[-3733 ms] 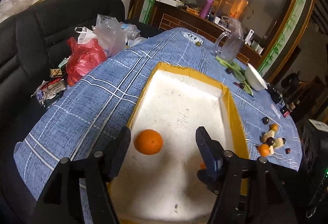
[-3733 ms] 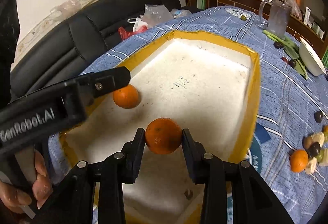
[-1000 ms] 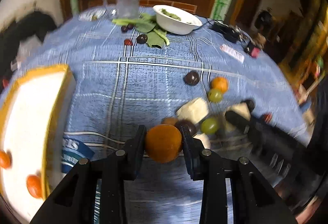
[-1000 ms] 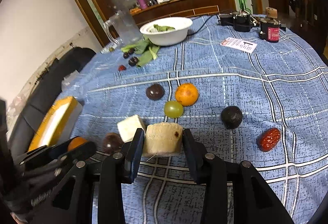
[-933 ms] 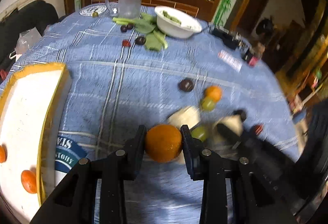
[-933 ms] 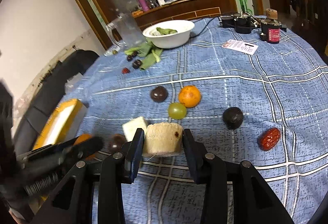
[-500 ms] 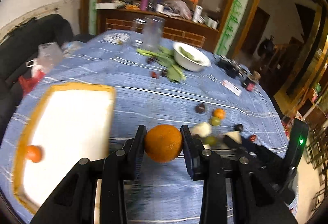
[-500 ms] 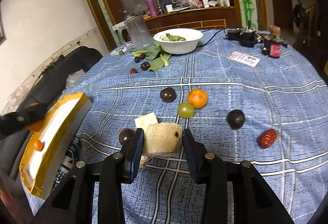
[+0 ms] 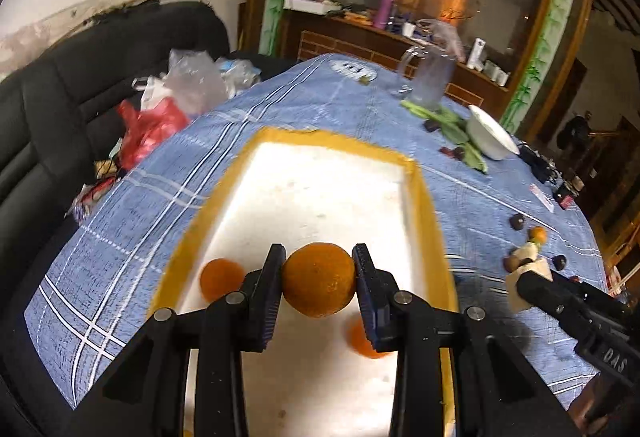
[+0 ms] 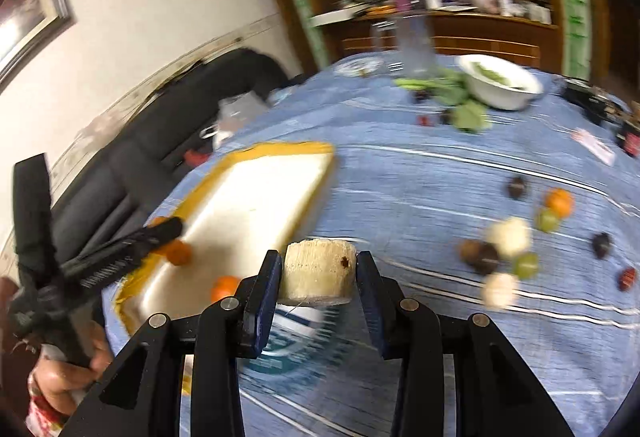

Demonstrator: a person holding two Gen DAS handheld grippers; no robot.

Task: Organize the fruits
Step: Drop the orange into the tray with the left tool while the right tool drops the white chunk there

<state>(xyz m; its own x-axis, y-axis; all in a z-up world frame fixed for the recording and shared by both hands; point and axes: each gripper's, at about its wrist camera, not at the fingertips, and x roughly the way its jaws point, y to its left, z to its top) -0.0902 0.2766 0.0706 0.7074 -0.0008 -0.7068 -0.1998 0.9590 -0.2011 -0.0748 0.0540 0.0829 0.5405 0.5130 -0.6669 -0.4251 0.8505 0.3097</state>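
Orange in my left gripper (image 9: 319,287), pinched firm between both pads, hanging over the near end of the tray (image 9: 424,197). To do this bit well I'd lower it close to the white floor before letting go, and aim for the bare patch at 12 o'clock, away from the two small oranges: one (image 9: 221,279) at 9 o'clock of the held fruit, another (image 9: 362,343) at 5 o'clock, partly hidden by a finger. Dropping from height prob makes it roll into them.

Held orange (image 9: 319,285) looks round, dull, pitted skin, no stem visible.

My right gripper (image 10: 318,273) is clamped on a pale cut chunk (image 10: 319,271), rough top, one dark speck; it's over the blue cloth (image 10: 440,197), tray at approx 10 o'clock.
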